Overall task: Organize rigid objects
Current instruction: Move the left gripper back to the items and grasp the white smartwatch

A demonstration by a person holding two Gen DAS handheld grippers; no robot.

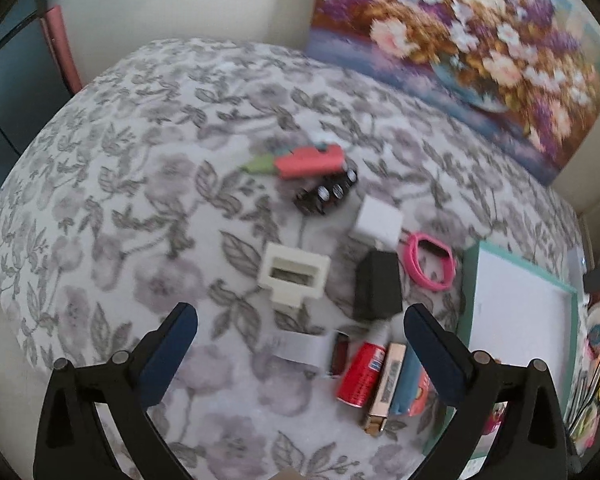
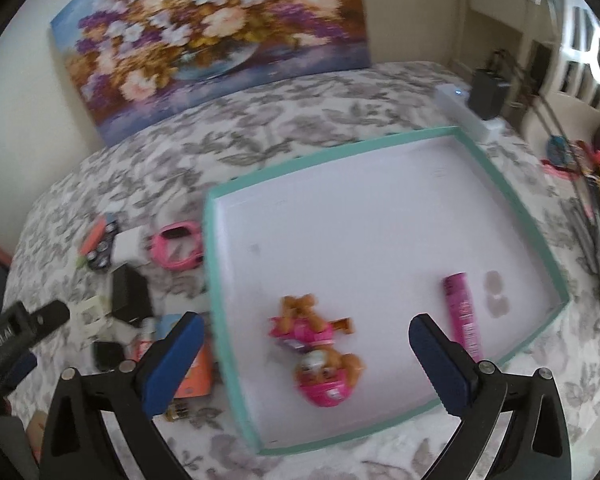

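On the flowered bedspread (image 1: 140, 128), both tongs hang spread and empty, the right gripper (image 2: 306, 360) over the tray (image 2: 512, 200) collecting toys, the left gripper (image 1: 300, 352) over unsorted clutter.

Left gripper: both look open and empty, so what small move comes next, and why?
Probably lower the left gripper onto the red bottle just ahead of it. Both grippers are open and empty; the tray holds only the toy and pink tube, while most items lie outside on the cloth.
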